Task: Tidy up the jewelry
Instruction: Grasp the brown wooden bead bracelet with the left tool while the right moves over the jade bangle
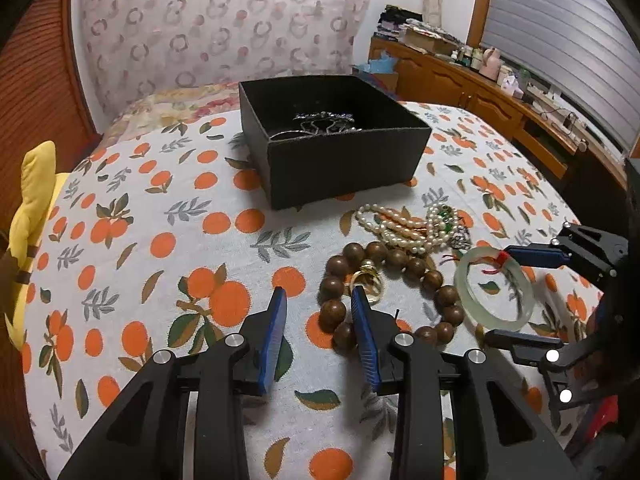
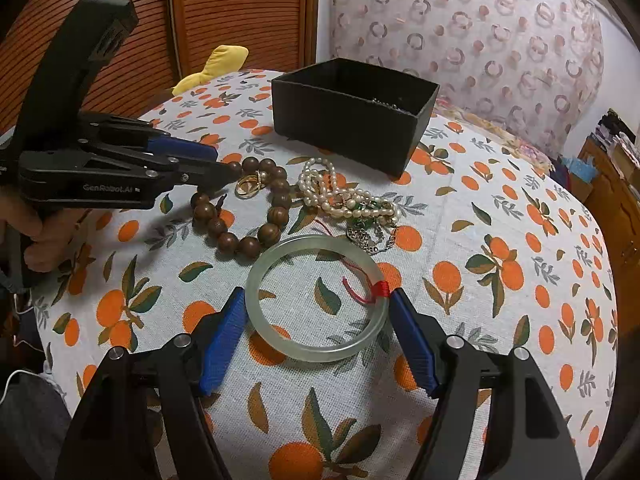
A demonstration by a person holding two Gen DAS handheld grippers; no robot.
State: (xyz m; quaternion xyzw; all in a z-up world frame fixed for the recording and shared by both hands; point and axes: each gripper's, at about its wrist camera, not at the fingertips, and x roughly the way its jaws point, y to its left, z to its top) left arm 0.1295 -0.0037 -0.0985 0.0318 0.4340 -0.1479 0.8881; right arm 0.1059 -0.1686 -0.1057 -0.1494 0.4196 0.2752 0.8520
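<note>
Black box (image 1: 344, 168) wall hides most jewelry inside; contents unclear.

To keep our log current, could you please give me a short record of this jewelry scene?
surface: orange-print cloth
box: black box, open, silvery jewelry inside
loose on cloth: pearl strands, wooden bead bracelet, gold ring, jade bangle
left gripper: open, tips at the wooden bead bracelet, near the gold ring
right gripper: jaws either side of the jade bangle; contact unclear
</note>
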